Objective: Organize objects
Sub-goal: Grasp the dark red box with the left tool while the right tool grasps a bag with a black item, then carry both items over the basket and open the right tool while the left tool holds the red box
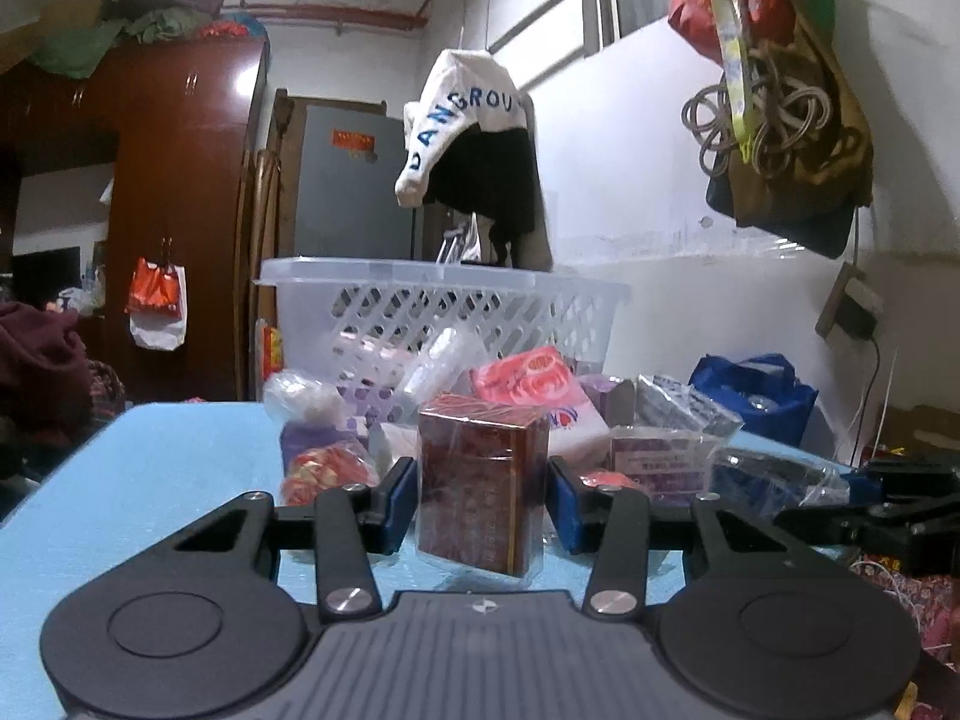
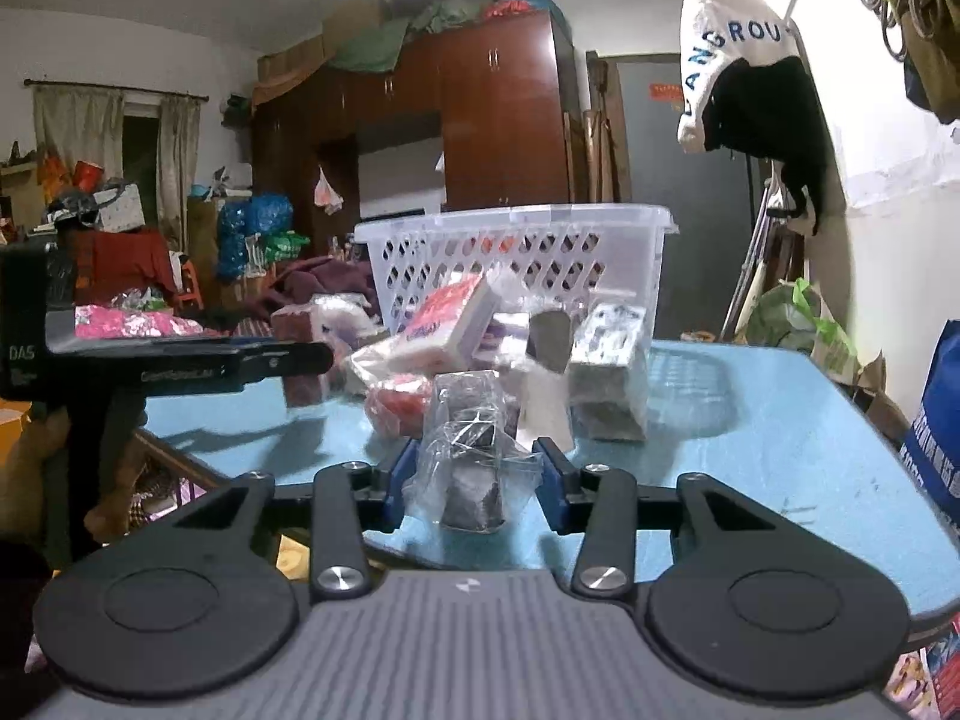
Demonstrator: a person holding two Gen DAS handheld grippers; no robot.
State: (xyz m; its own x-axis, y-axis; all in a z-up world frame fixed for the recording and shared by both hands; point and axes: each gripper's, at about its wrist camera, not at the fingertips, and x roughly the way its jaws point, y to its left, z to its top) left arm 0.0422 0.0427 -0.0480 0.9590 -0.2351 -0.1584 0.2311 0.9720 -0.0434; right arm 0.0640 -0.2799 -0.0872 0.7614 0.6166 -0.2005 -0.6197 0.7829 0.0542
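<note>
A dark red box wrapped in clear plastic (image 1: 480, 486) stands on the blue table between the fingers of my left gripper (image 1: 483, 501); the pads sit beside it with small gaps, so the gripper is open around it. My right gripper (image 2: 477, 483) is open around a grey box in a crinkled clear bag (image 2: 474, 468). A white lattice basket (image 1: 444, 312) stands behind a pile of packets; it also shows in the right wrist view (image 2: 516, 252). A pink and white pack (image 1: 534, 384) leans on the pile.
The blue table (image 1: 150, 468) carries several wrapped packets near the basket. The other gripper's black body shows at the right edge (image 1: 900, 510) and at the left (image 2: 150, 360). A white wall runs along the right. Clothes hang overhead. A blue bag (image 1: 756, 396) lies beyond the table.
</note>
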